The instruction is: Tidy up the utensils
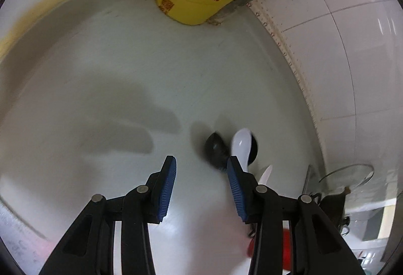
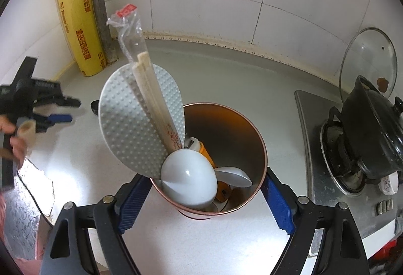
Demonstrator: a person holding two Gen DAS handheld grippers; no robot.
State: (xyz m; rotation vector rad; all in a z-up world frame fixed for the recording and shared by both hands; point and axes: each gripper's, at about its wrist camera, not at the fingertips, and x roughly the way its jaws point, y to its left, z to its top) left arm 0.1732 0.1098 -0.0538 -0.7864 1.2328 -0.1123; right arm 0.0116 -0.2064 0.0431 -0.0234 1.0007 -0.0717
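Copper-rimmed metal canister [image 2: 226, 128] crammed with white utensils, clamped between right hand-held gripper [image 2: 205, 196] pads; left hand-held gripper [image 1: 201, 189] agape, empty.

Shiny copper-rimmed metal canister [image 2: 226, 123] holds a studded matt plastic paddle [image 2: 131, 123] and wooden chopsticks [image 2: 153, 98] in clear film

We see our left gripper [image 1: 201, 171] and right gripper [image 2: 205, 195] built alike: black plastic linkage arms with triangular cut-outs, joined by round silver pivot pins. Each finger ends in a blue ribbed pad [image 1: 166, 189]. From the right wrist view the left tool shows as a black body with blue tips, a hand [image 2: 13, 139] around its pale handle.
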